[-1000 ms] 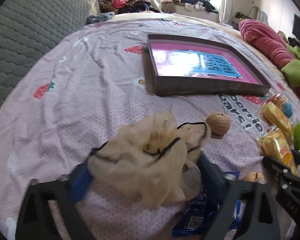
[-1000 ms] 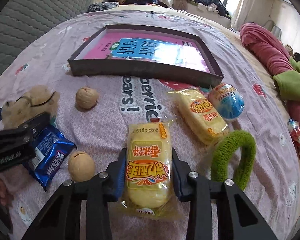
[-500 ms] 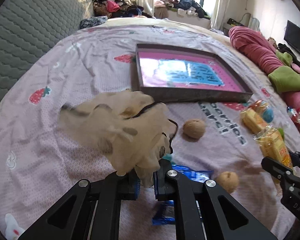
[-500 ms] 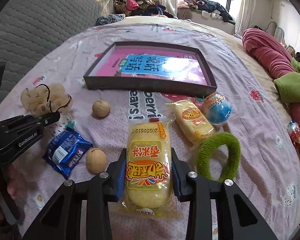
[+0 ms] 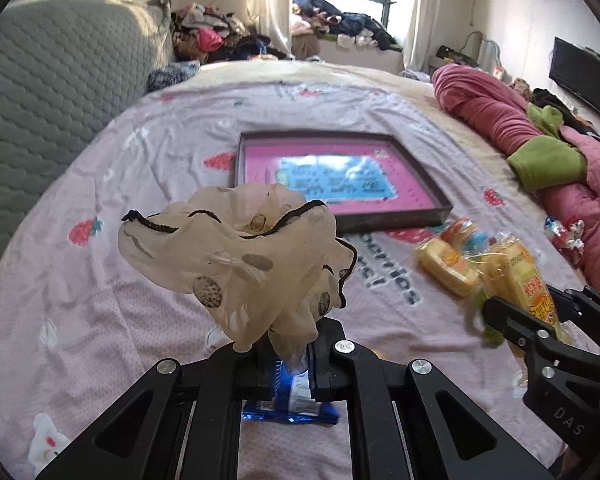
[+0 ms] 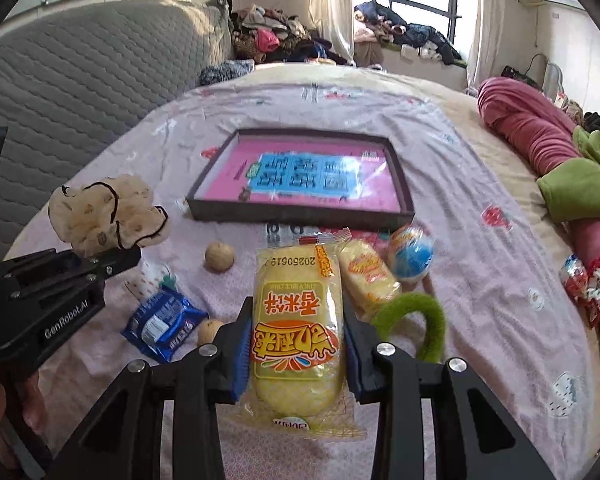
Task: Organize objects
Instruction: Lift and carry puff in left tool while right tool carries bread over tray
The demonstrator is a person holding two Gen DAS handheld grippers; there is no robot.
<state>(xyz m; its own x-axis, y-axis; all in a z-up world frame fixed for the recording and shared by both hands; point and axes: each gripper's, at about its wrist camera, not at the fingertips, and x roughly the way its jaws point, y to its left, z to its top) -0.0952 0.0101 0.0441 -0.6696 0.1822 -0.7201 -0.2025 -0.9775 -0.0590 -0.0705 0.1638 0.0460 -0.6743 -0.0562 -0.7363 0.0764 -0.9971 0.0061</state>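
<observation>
Both tools tilt downward over the pink strawberry-print bed sheet (image 6: 480,184). The left hand-held gripper (image 5: 290,354) has its jaws pressed together on the lower folds of a cream sheer scrunchie with dark spots and black trim (image 5: 240,256), which is held up clear of the bed. The right hand-held gripper (image 6: 296,354) is clamped on a yellow plastic-wrapped snack cake with orange lettering (image 6: 296,320), its blue pads against the packet's sides.

The right wrist view alone shows two tan walnuts (image 6: 219,257), a green fuzzy ring (image 6: 420,320), a blue and orange ball-shaped packet (image 6: 412,254) and part of a person's hand at the lower left. It also shows the blue foil biscuit packet (image 6: 162,326) in full, while the left view shows only a part of it between the fingers.

The shallow dark-walled tray with a pink and blue printed floor (image 6: 300,178) lies ahead of both tools, its low near wall facing them, and bare sheet lies to its left and beyond it. A second yellow snack cake (image 6: 368,276) sits just short of the tray's right corner.
</observation>
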